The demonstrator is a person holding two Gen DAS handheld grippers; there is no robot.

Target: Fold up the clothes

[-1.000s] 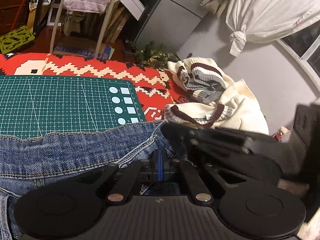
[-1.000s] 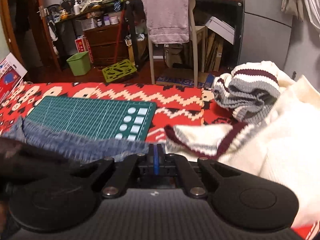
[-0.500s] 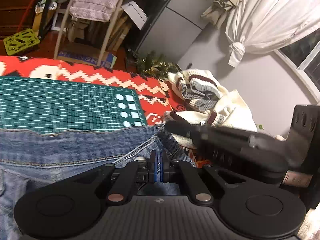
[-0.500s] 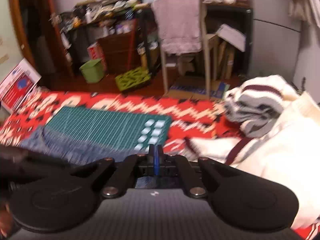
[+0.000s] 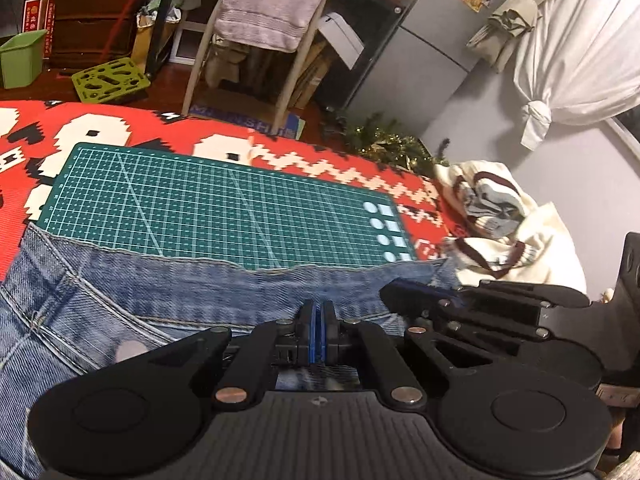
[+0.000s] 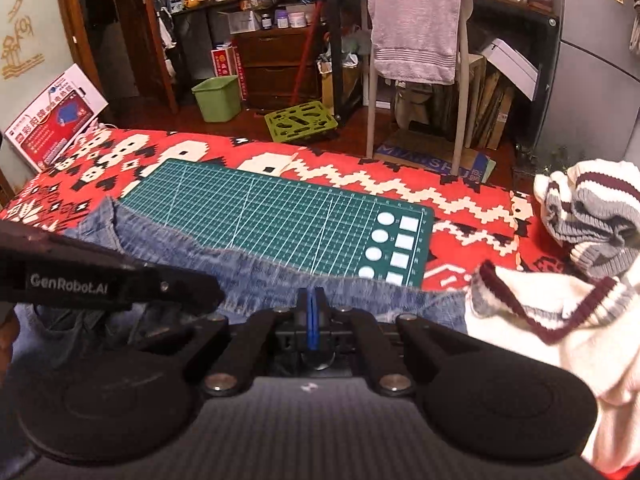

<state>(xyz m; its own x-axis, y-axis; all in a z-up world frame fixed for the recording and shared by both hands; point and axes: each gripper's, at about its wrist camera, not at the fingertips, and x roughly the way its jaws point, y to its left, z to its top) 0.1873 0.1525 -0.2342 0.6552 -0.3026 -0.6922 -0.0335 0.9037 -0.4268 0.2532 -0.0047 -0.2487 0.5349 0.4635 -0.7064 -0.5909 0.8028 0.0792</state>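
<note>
Left wrist view: green cutting mat (image 5: 224, 208) on red patterned blanket (image 5: 320, 168).

Faded blue denim jeans (image 5: 168, 300) with tan stitching fill the near edge. Behind them, a dark green cutting mat (image 5: 224, 208) ruled in a pale grid, with 4 pale circles and 4 pale squares at its right end. Under it, a red blanket (image 6: 400, 184) with cream and black zigzag blocks. To the right, a cream sweater (image 6: 552, 320) trimmed in maroon and grey stripes. Both grippers are black with blue pads (image 5: 316, 332). Further back, a dusty mauve towel (image 6: 414, 20), a lime green bin (image 6: 218, 98).
</note>
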